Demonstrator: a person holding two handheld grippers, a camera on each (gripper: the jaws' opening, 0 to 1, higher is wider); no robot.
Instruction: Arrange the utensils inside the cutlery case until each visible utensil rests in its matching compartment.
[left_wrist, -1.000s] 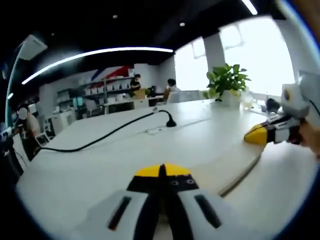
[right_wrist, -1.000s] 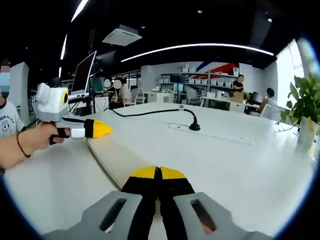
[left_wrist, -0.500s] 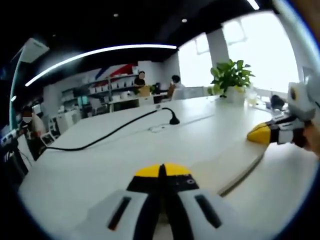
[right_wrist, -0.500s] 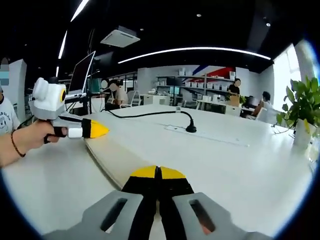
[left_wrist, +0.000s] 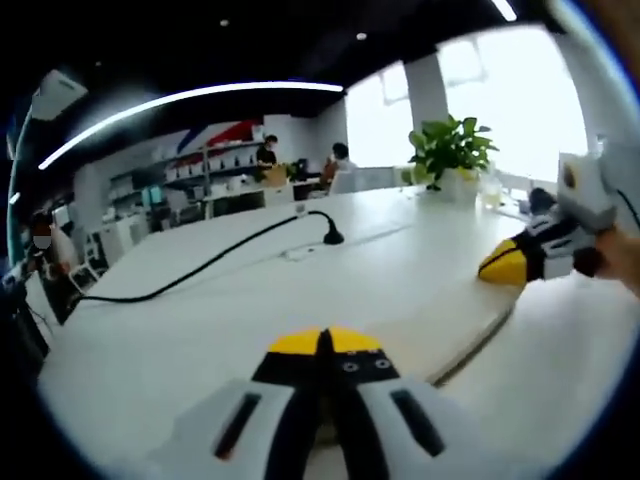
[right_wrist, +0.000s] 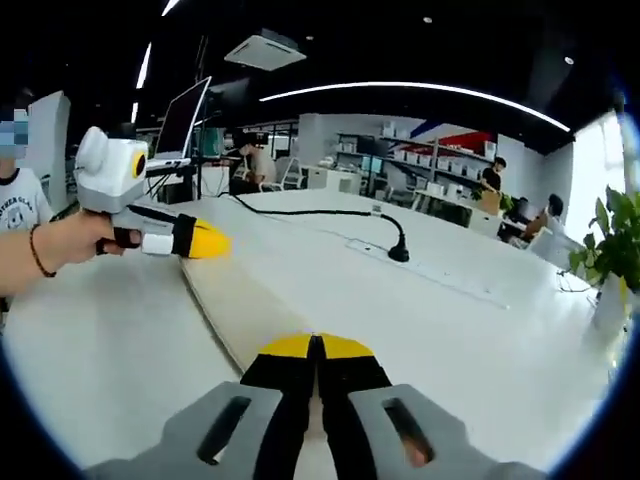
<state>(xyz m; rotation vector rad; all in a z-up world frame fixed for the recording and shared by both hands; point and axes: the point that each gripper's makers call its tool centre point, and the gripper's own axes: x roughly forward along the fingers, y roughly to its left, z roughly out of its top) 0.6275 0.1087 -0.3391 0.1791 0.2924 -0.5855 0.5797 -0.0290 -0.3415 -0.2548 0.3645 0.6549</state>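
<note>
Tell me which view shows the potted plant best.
The left gripper view: the potted plant stands whole on the white table, leaves and pot clear. The right gripper view catches it only at the right edge, partly cut off.

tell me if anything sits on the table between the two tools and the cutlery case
That can't be judged: no cutlery case or utensils appear in either view. Both the left tool and the right tool are shut, held over the white table. Ahead lie only a black cable and a potted plant.
</note>
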